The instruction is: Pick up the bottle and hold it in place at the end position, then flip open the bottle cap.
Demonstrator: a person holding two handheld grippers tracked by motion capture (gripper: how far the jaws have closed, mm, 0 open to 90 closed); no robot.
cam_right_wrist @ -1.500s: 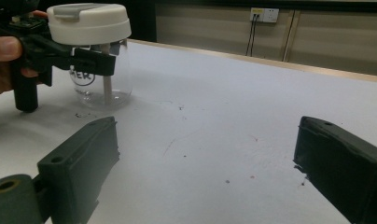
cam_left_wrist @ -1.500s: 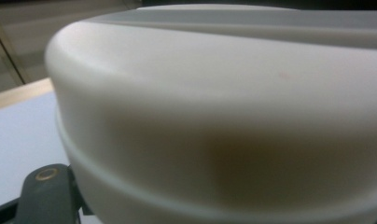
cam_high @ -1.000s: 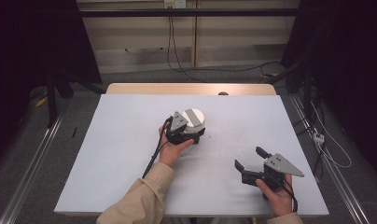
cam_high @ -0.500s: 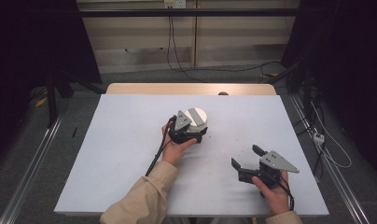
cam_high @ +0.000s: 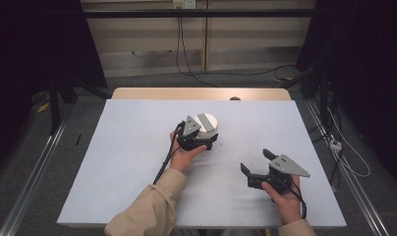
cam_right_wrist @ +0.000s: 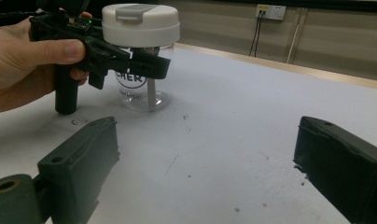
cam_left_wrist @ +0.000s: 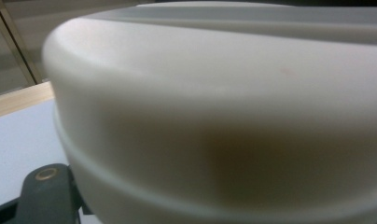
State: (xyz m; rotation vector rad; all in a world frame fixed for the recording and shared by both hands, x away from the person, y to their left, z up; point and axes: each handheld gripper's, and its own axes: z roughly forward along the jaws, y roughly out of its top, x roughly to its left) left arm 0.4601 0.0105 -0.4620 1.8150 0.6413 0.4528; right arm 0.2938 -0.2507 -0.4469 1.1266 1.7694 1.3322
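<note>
A clear plastic jar (cam_right_wrist: 142,91) with a white lid (cam_high: 207,123) stands upright near the middle of the table (cam_high: 132,147). My left gripper (cam_high: 205,141) is shut on the jar just under the lid, and one black jaw crosses the jar's front in the right gripper view. In the left gripper view the lid (cam_left_wrist: 214,93) sits very close to the lens. My right gripper (cam_high: 256,161) hovers low at the front right, apart from the jar. It is open (cam_right_wrist: 210,163), with only bare tabletop between its jaws.
The pale tabletop has a wooden strip (cam_high: 196,93) along its far edge. Cables (cam_high: 349,162) lie on the floor to the right, and a metal rail (cam_high: 34,177) runs along the left.
My right gripper has drifted slightly to the left, still open. The left gripper and the jar have stayed where they were.
</note>
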